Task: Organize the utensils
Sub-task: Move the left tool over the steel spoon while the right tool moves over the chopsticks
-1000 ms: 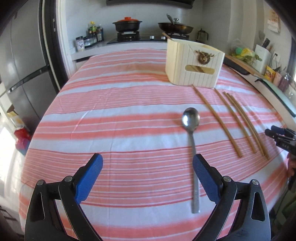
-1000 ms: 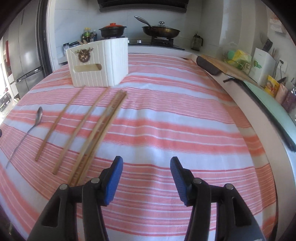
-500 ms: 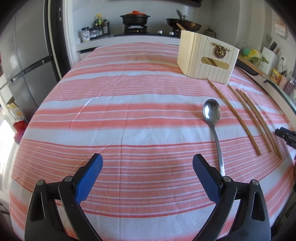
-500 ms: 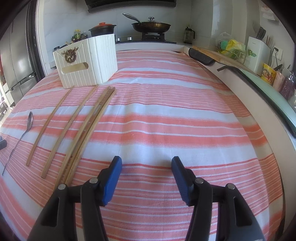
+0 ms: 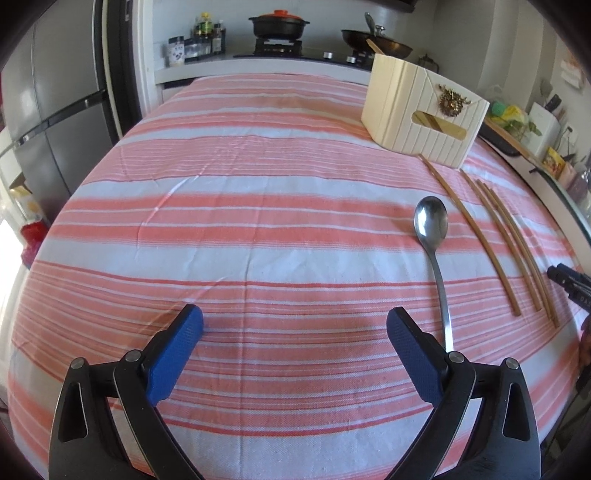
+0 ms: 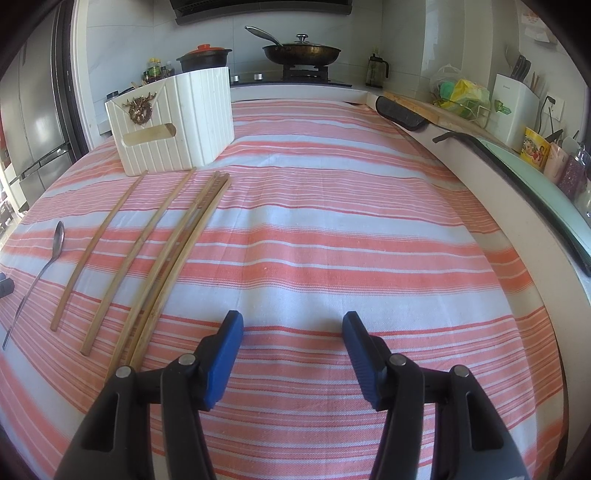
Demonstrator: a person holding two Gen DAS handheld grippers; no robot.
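Note:
A steel spoon (image 5: 431, 229) lies on the striped tablecloth, its handle running down beside my left gripper's right finger. Several wooden chopsticks (image 5: 495, 240) lie to its right, pointing at a white ribbed utensil box (image 5: 421, 114) with a slot and a gold ornament. My left gripper (image 5: 293, 325) is open and empty, left of the spoon handle. In the right wrist view the chopsticks (image 6: 162, 251), spoon (image 6: 55, 243) and box (image 6: 173, 122) lie to the left. My right gripper (image 6: 291, 328) is open and empty, right of the chopsticks.
The table (image 6: 351, 229) carries a pink and white striped cloth. Behind it a counter holds a stove with a pot (image 5: 279, 24) and a pan (image 6: 301, 51). A fridge (image 5: 44, 110) stands at left. A side counter (image 6: 517, 147) with clutter runs along the right.
My left gripper has shifted left, so the spoon and box sit further right in its view. My right gripper has drifted slightly; both stay open.

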